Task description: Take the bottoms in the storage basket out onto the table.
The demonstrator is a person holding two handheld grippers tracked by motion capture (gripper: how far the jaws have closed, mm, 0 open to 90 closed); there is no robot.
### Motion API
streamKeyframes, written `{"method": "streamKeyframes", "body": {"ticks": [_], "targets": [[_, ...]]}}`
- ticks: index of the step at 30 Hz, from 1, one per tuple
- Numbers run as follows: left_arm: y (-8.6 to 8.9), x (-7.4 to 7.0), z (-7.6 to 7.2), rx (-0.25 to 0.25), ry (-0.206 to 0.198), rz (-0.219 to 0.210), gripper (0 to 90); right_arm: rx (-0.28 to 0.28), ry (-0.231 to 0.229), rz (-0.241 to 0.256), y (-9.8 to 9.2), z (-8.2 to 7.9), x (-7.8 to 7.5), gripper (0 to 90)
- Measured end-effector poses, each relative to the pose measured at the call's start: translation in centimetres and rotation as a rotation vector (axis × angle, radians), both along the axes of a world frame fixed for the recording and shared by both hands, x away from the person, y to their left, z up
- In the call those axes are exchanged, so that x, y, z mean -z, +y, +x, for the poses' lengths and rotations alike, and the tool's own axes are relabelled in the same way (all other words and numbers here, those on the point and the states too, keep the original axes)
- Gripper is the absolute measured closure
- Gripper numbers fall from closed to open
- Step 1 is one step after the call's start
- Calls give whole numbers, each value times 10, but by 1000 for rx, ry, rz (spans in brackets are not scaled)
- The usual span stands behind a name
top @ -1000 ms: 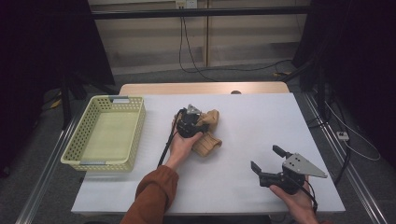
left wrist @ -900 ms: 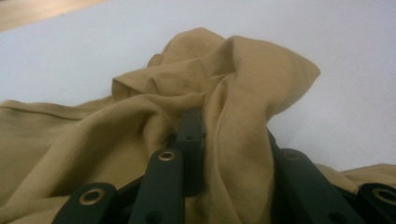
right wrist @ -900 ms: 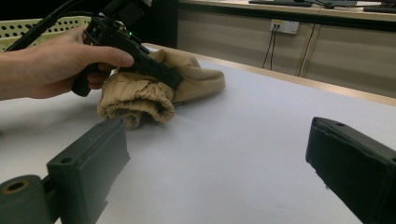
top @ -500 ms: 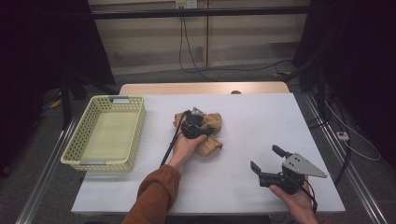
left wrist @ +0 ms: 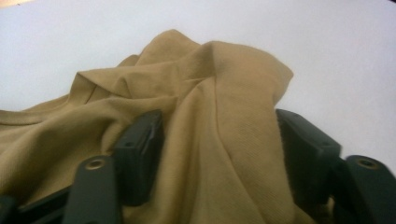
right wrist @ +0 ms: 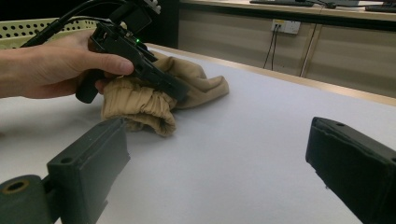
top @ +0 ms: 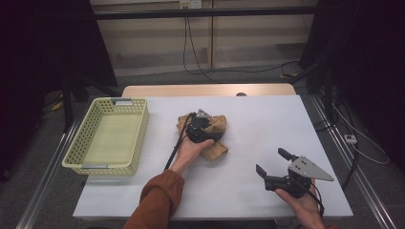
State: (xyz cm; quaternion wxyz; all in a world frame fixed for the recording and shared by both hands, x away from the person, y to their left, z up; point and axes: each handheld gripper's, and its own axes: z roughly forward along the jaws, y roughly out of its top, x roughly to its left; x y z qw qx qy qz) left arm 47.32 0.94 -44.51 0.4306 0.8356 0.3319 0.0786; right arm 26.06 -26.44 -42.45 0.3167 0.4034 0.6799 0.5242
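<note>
- Tan, plain-woven cloth (top: 214,136), ribbed at its gathered cuff.
- Black left hand-held gripper (top: 200,129); black right hand-held gripper (top: 273,168) with grey plate.
- Pale yellow-green perforated basket (top: 108,135), far left.
- White tabletop (top: 267,124).
- Rust-brown sleeve (top: 157,200), near edge.

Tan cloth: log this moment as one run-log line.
left gripper: open, jaws astride fold of tan cloth | right gripper: open, holding nothing, apart from cloth | yellow basket: at table's left

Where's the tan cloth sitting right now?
In the high view the tan cloth lies bunched near the middle of the white table, right of the yellow basket, with the left gripper on it, a fold between its jaws.
</note>
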Motion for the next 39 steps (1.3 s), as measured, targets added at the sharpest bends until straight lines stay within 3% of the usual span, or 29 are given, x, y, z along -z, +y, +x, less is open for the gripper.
{"method": "streamKeyframes", "body": {"ticks": [6, 9, 13, 21, 26, 30, 39], "targets": [[1, -7, -2, -14, -43, 9, 177, -5, 0, 0, 0, 1, 0, 55], [1, -6, -2, -5, -30, 0, 132, -6, 0, 4, 0, 1, 0, 55], [1, -10, -4, -8, -43, -21, 78, -6, 1, 2, 0, 2, 1, 54], [8, -19, -4, -29, -88, -26, 59, -4, 3, 10, -1, 3, 1, 54], [13, -27, -5, -11, -108, -66, 55, -6, 6, 11, -1, 4, 2, 54], [13, -31, -7, -37, -125, -108, 51, -3, 8, 10, -2, 4, 2, 54], [10, -41, -16, -13, -182, -94, 51, -7, 5, 11, -1, 4, 2, 54]]}}
